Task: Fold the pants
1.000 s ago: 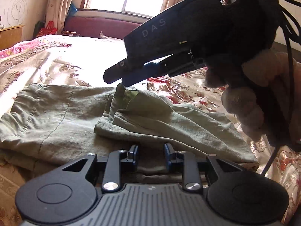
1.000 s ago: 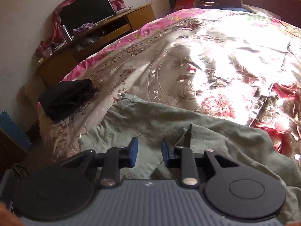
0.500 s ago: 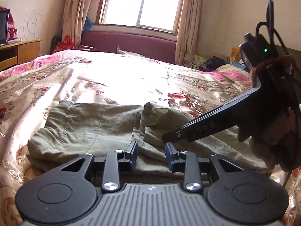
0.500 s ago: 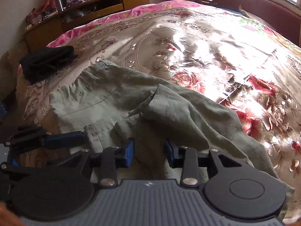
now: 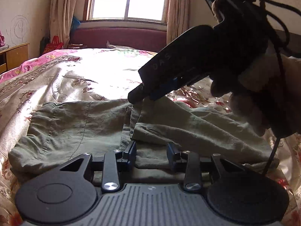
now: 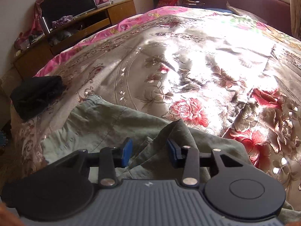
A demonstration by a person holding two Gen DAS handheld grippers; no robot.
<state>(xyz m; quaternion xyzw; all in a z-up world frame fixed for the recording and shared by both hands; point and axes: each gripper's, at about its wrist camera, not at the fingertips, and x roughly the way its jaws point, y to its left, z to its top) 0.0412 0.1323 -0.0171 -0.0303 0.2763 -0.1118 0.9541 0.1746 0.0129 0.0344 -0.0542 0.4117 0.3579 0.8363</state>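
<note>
Near hem of the pants hidden behind the left gripper; jaws opening, cloth beneath, not pinched. Right gripper opening too, a raised fold between its pads, contact hard to judge. One pair of pants, two grippers, one dark bundle at the bed edge. Plenty of free bedspread beyond
</note>
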